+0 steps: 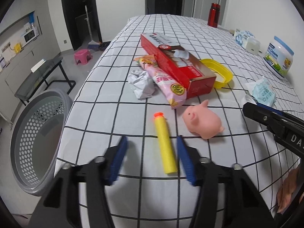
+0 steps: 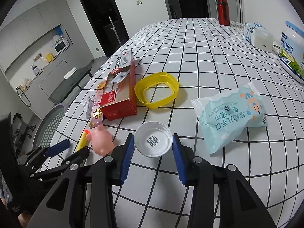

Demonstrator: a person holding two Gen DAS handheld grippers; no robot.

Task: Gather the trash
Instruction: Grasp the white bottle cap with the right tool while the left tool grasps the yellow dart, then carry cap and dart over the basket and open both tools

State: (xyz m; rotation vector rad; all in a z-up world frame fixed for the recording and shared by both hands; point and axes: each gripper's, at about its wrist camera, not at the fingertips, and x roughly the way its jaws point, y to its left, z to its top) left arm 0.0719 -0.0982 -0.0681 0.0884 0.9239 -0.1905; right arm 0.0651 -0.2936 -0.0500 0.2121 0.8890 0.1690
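Observation:
My left gripper (image 1: 152,142) is open over the table edge, with a yellow foam dart (image 1: 164,144) lying between its blue pads, nearer the right one. A pink toy pig (image 1: 202,122) lies just beyond. Farther off are crumpled white paper (image 1: 140,83), a pink snack wrapper (image 1: 167,84) and a red box (image 1: 176,62). My right gripper (image 2: 153,144) is open, its pads on either side of a white plastic lid (image 2: 153,141) lying on the cloth. A light blue wipes packet (image 2: 230,116) lies to its right.
A grey perforated trash basket (image 1: 36,142) stands on the floor left of the table. A yellow ring lid (image 2: 156,89), a milk powder tub (image 2: 292,57), a tissue pack (image 2: 257,33) and a red bottle (image 2: 223,11) are on the checked tablecloth (image 2: 199,57).

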